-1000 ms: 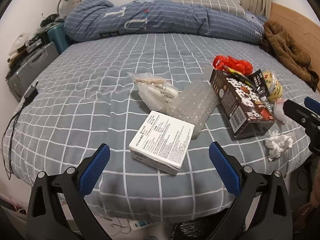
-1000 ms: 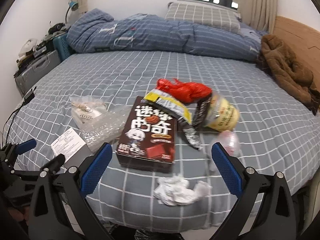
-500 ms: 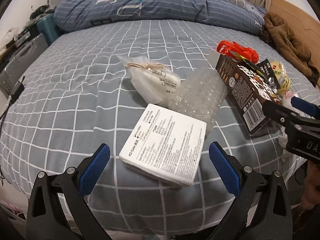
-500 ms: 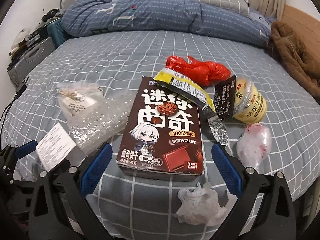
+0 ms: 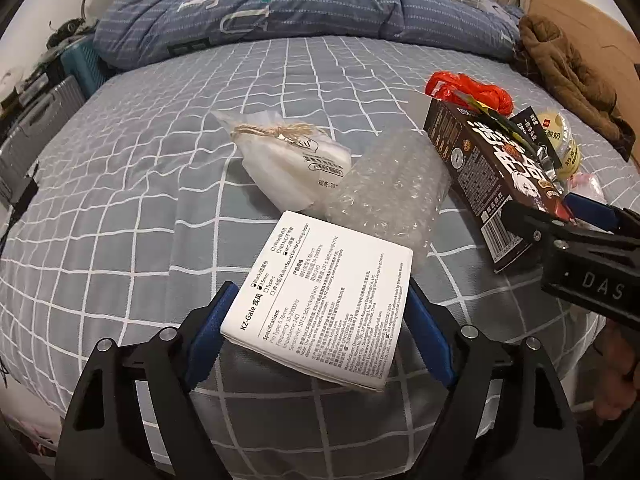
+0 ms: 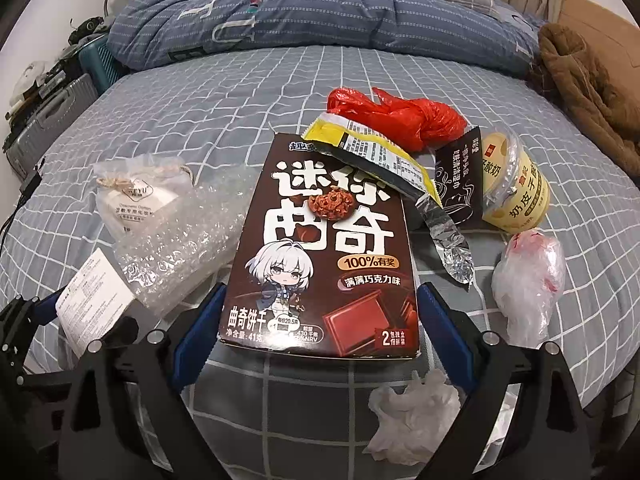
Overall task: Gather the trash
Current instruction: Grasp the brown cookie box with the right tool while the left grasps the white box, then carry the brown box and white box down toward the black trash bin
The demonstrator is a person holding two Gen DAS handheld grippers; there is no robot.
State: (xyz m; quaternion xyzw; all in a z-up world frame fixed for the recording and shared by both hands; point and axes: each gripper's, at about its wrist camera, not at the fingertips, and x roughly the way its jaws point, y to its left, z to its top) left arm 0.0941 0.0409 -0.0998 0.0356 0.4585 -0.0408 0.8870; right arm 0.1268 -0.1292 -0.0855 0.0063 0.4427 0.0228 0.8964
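Note:
A white printed box (image 5: 328,300) lies near the bed's front edge. My left gripper (image 5: 320,334) is closing on it, and both blue pads (image 5: 212,332) touch its sides. To its right lies a brown cookie box (image 6: 324,252). It sits between the blue pads (image 6: 440,328) of my right gripper (image 6: 318,332), whose jaws are closing with a thin gap still on each side. Around it lie a yellow wrapper (image 6: 372,148), a red plastic bag (image 6: 404,116), a yellow yogurt cup (image 6: 516,188), a clear bag (image 6: 528,280) and a crumpled tissue (image 6: 412,416).
Bubble wrap (image 5: 388,188) and a tied cotton-pad pouch (image 5: 292,156) lie between the two boxes. The grey checked bed sheet (image 5: 120,200) stretches back to a rolled blue duvet (image 5: 280,12). A brown coat (image 5: 572,76) lies far right, and suitcases (image 6: 52,112) stand left of the bed.
Both grippers came down and forward over the bed's edge. The left jaws narrowed onto the white box. The right jaws narrowed slightly around the brown cookie box.

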